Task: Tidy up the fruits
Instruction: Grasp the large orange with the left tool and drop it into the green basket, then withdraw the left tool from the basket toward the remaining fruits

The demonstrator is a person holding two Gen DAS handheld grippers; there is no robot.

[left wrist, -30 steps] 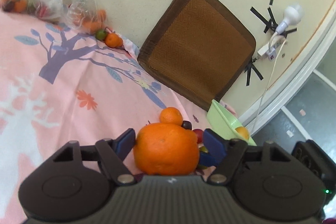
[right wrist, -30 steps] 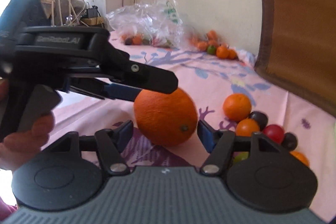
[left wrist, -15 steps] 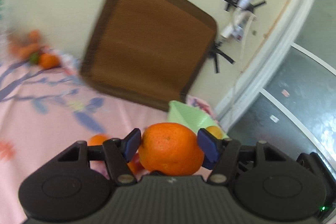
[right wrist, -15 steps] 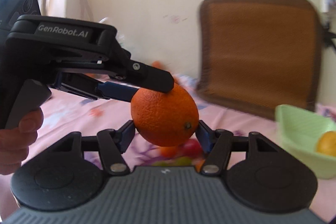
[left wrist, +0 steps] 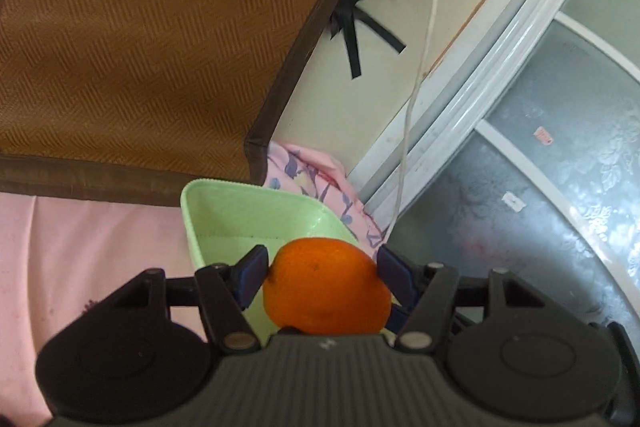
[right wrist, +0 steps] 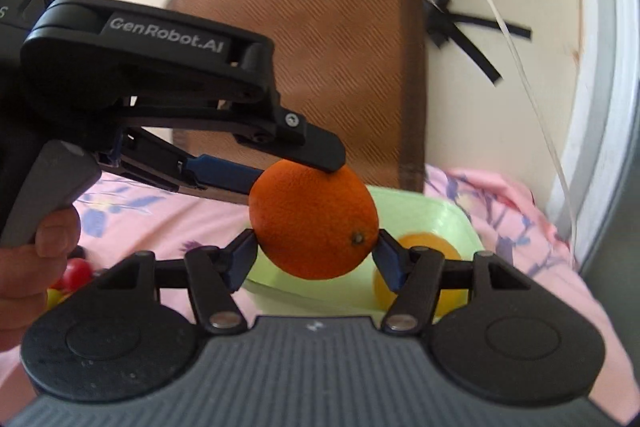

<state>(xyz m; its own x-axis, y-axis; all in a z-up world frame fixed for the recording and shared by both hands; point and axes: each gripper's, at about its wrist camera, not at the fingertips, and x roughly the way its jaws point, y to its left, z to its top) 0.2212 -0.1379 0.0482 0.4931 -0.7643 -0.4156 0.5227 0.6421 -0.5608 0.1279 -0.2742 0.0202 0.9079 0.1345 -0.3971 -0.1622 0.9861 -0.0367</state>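
Observation:
My left gripper (left wrist: pixel 320 267) is shut on a large orange (left wrist: pixel 326 293) and holds it above the near edge of a light green bowl (left wrist: pixel 248 215). The right wrist view shows the left gripper (right wrist: pixel 292 163) gripping the same orange (right wrist: pixel 314 219) from the left. My right gripper (right wrist: pixel 314 251) brackets the orange too, its blue pads (right wrist: pixel 242 255) at both sides; whether they press it I cannot tell. The green bowl (right wrist: pixel 452 219) holds a yellow-orange fruit (right wrist: pixel 424 247).
A brown woven cushion (left wrist: pixel 152 39) leans on the wall behind the bowl. A white power cord (left wrist: pixel 420 75) hangs at the right by a door frame. Small red and yellow fruits (right wrist: pixel 74 275) lie on the pink cloth (left wrist: pixel 100 247) at the left.
Both grippers have swung right with the orange, from over the loose fruits to over the green bowl. The bag of fruit has left view.

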